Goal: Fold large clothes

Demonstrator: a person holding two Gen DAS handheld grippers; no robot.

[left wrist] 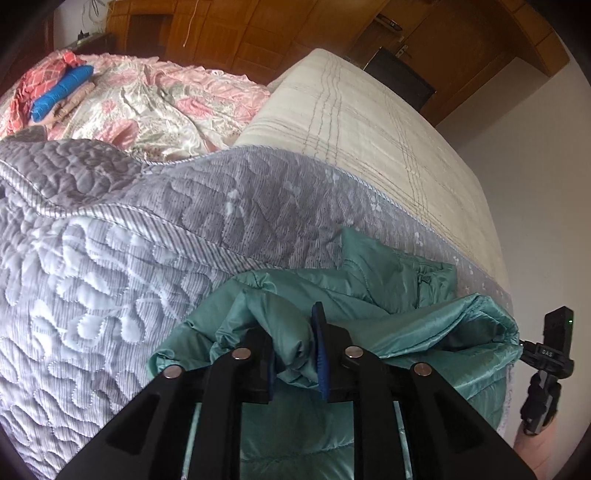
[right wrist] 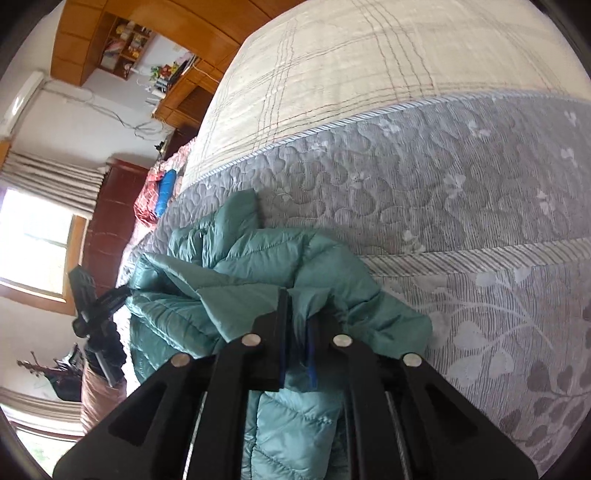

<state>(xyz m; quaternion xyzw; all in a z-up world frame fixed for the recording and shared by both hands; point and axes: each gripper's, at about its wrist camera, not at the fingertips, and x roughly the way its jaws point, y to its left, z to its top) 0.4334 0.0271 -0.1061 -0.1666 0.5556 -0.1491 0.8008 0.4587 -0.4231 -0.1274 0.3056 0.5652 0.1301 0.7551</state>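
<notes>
A teal quilted puffer jacket (left wrist: pixel 373 288) hangs against the grey quilted side of the mattress (left wrist: pixel 110 266). My left gripper (left wrist: pixel 295 350) is shut on a bunched edge of the jacket, with fabric pinched between its blue pads. The right gripper's body (left wrist: pixel 546 358) shows at the far right of the left wrist view. In the right wrist view my right gripper (right wrist: pixel 297 332) is shut on another edge of the jacket (right wrist: pixel 258 258), which drapes down below it. The left gripper's body (right wrist: pixel 96 306) shows at the left there.
The bed top carries a cream plaid sheet (left wrist: pixel 369 122) and a pink floral quilt (left wrist: pixel 155 103) with a blue bundle (left wrist: pixel 59 92). Wooden cabinets (left wrist: pixel 258 29) stand behind. A white wall (left wrist: pixel 535 166) is at the right. A window (right wrist: pixel 33 251) and curtains are at the left.
</notes>
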